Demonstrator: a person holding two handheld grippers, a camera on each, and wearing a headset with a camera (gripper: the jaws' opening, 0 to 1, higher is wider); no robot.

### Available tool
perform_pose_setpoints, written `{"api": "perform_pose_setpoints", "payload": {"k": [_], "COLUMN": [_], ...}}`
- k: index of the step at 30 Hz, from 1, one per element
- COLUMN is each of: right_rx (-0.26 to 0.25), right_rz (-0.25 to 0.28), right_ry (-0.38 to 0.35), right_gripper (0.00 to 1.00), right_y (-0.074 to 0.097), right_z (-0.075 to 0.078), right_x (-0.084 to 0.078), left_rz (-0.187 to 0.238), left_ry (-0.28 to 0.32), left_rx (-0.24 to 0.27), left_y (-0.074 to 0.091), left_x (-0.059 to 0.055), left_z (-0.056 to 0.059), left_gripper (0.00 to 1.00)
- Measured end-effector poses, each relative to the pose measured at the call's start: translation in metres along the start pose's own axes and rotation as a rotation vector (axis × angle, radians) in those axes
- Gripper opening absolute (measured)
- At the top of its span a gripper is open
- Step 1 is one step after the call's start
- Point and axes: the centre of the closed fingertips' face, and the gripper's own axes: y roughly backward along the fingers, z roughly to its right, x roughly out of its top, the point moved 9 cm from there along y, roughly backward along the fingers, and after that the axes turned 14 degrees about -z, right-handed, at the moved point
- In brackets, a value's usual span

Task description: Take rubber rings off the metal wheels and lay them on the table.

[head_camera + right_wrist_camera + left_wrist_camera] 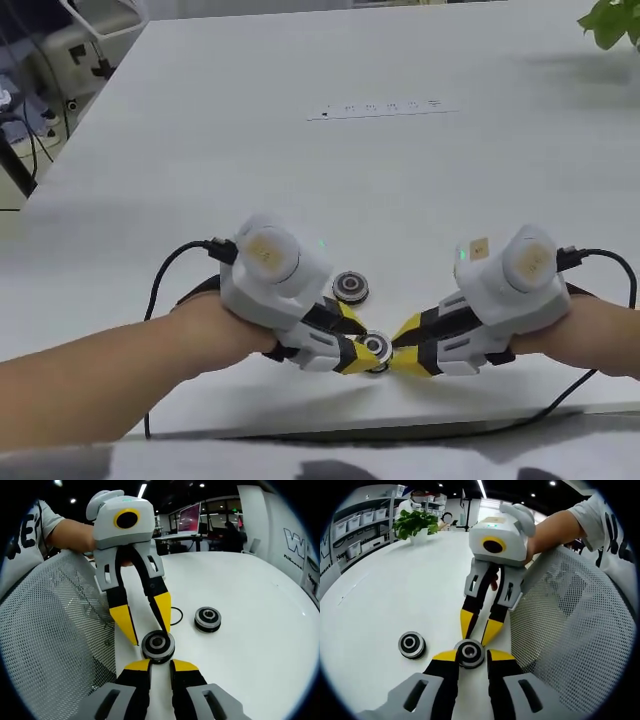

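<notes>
Wheel (469, 652) clamped in your left gripper (471, 656), likely to steady it; right gripper (478, 631) at its 12 o'clock, tips at rim, grip: cannot tell

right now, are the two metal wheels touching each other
Apart. The left gripper view shows a strip of bare table between the nearer wheel and the farther wheel; the head view shows that gap too.
</notes>
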Motion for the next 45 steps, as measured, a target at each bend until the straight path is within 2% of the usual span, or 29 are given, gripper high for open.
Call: {"api": "perform_pose_setpoints", "payload": {"k": [3, 6, 8, 12, 13, 17, 21, 26, 32, 36, 37, 45], "right_rx": [-0.001, 0.000, 0.003, 0.003, 0.003, 0.002, -0.001, 0.004, 0.011, 0.025, 0.034, 0.041], "right_rz": [0.000, 0.003, 0.004, 0.005, 0.005, 0.003, -0.001, -0.004, -0.010, -0.008, -0.008, -0.005], "right_ry": [0.006, 0.011, 0.011, 0.014, 0.015, 0.017, 0.007, -0.010, -0.050, -0.111, -0.145, -0.175], "right_gripper": [0.12, 0.11, 0.11, 0.10, 0.10, 0.10, 0.01, 0.01, 0.00, 0.00, 0.00, 0.00], "right_y": [-0.0002, -0.0004, -0.0004, -0.0005, -0.0005, -0.0007, 0.0000, -0.0006, -0.0005, -0.0003, 0.0000, 0.0017], "right_z": [0.0000, 0.0000, -0.0002, 0.0004, 0.0004, 0.0005, 0.0016, 0.0013, 0.0029, 0.0047, 0.0048, 0.0052], "right_x": [0.0004, 0.0005, 0.0004, -0.0003, -0.0004, -0.0005, -0.0015, -0.0012, -0.0006, -0.0011, -0.0013, -0.0021], "left_rz": [-0.011, -0.004, 0.001, -0.010, -0.011, -0.003, 0.001, 0.004, 0.011, 0.011, 0.010, 0.010], "left_ry": [-0.011, -0.019, -0.024, -0.121, -0.117, -0.115, -0.118, -0.114, -0.115, -0.118, -0.120, -0.116], "left_rx": [0.001, 0.008, 0.031, 0.085, 0.083, 0.087, 0.091, 0.099, 0.100, 0.105, 0.108, 0.110], "left_y": [-0.0033, -0.0046, -0.0053, -0.0059, -0.0062, -0.0064, -0.0061, -0.0063, -0.0063, -0.0063, -0.0064, -0.0064], "left_x": [-0.0004, 0.0007, 0.0005, 0.0001, 0.0001, -0.0001, -0.0005, -0.0013, -0.0026, -0.0025, -0.0022, -0.0021], "left_z": [0.0011, 0.0023, 0.0023, 0.0031, 0.0056, 0.0032, 0.0017, 0.0017, 0.0008, 0.0011, 0.0014, 0.0015], "left_gripper": [0.16, 0.15, 0.12, 0.10, 0.10, 0.09, 0.08, 0.07, 0.07, 0.07, 0.07, 0.07]}}
